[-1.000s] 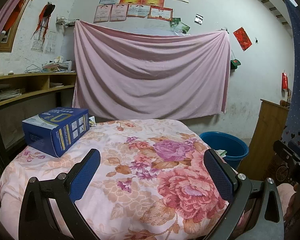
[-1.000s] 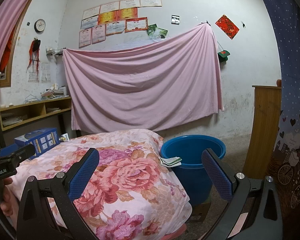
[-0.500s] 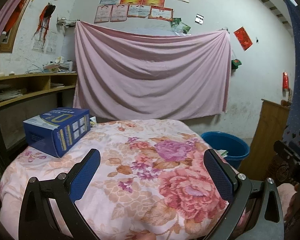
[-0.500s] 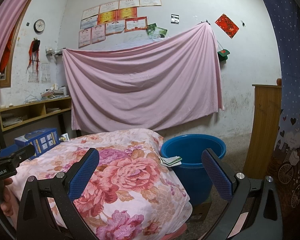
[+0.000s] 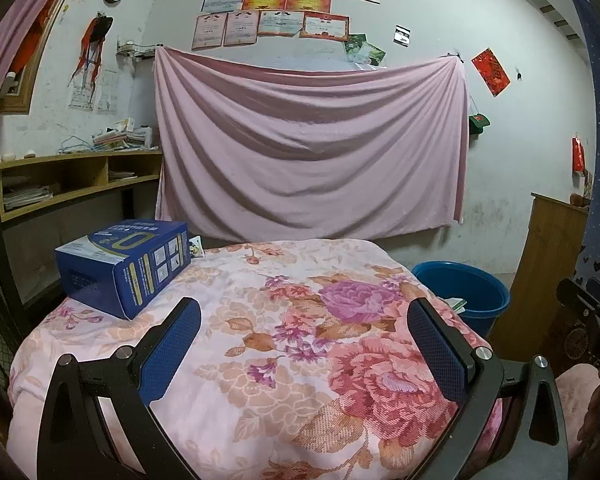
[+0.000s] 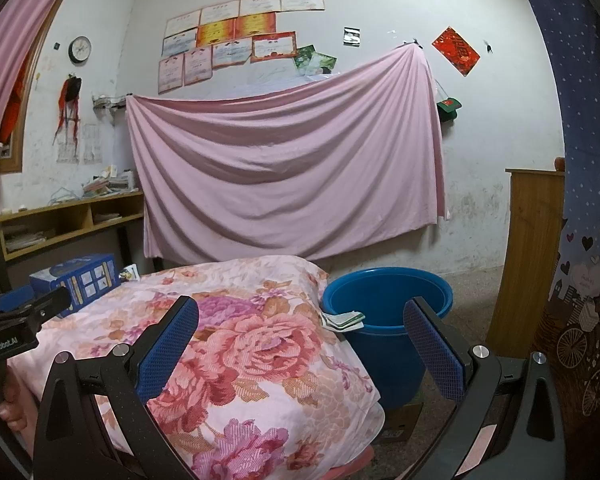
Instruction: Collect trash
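A blue carton (image 5: 126, 262) lies on the far left of the flowered quilt (image 5: 284, 320); the right wrist view shows the carton (image 6: 80, 278) small at the left. A blue bucket (image 6: 384, 308) stands on the floor at the quilt's right edge, with a green-and-white paper scrap (image 6: 344, 319) draped over its near rim. The bucket (image 5: 464, 292) and scrap (image 5: 456, 304) also show in the left wrist view. My left gripper (image 5: 304, 344) hovers open over the quilt, holding nothing. My right gripper (image 6: 300, 342) is open and empty, facing the bucket and quilt corner.
A pink sheet (image 5: 308, 152) hangs on the back wall. A wooden shelf (image 5: 72, 184) with papers runs along the left wall. A wooden cabinet (image 6: 532, 248) stands right of the bucket. A small white packet (image 5: 196, 249) lies behind the carton.
Both views have shifted only slightly; the left gripper has drifted a little. Both grippers stay open and empty.
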Demonstrator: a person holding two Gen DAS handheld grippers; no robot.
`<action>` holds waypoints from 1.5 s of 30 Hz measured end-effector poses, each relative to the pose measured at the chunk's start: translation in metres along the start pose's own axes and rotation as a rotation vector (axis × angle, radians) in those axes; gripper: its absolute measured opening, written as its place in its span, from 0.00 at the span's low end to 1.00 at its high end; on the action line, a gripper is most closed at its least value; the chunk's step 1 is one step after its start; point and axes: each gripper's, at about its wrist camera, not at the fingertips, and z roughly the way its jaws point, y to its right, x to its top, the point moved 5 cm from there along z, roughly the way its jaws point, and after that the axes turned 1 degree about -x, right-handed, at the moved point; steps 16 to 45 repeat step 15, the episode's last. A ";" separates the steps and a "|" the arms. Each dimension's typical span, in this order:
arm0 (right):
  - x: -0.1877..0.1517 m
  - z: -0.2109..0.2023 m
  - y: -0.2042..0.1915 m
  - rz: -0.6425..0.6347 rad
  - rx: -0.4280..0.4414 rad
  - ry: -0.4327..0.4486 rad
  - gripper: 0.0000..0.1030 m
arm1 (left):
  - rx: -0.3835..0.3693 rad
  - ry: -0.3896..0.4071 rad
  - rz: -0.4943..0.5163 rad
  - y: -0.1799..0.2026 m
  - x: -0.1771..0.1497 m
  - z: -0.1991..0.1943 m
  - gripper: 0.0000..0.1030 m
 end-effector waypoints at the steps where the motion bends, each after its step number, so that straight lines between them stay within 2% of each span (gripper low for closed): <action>1: 0.000 0.000 0.000 0.000 0.000 -0.001 1.00 | 0.003 0.000 0.000 0.000 0.000 0.000 0.98; 45: 0.001 0.000 0.000 0.001 -0.001 -0.001 1.00 | 0.012 0.000 -0.001 0.000 -0.001 0.001 0.98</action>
